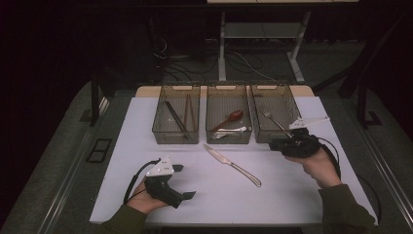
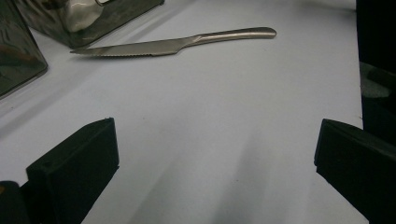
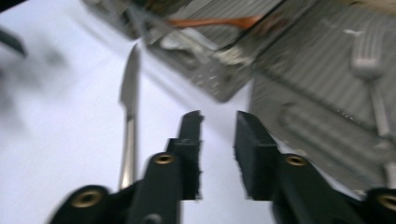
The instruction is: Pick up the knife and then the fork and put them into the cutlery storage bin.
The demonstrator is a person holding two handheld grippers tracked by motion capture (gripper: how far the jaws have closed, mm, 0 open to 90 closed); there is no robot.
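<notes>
A steel table knife [image 1: 232, 165] lies on the white table cover, in front of the middle basket, its blade toward the baskets. It also lies across the top of the left gripper view as the knife [image 2: 173, 44]. My left gripper [image 1: 184, 181] rests at the near left, and its jaws [image 2: 217, 140] stand wide open over bare cover. My right gripper [image 1: 273, 144] hovers by the front of the right basket [image 1: 258, 134]. The jaws of this gripper [image 3: 219, 116] stand a narrow gap apart with nothing between them, and the knife [image 3: 130, 116] lies just to their left.
Three mesh baskets stand in a row at the back. The left basket [image 1: 176, 136] holds chopsticks, the middle one [image 1: 229, 138] a brown spoon [image 1: 233, 117] and a white spoon [image 1: 231, 131], the right one a fork [image 1: 272, 119]. The white cover [image 1: 146, 161] ends close to my forearms.
</notes>
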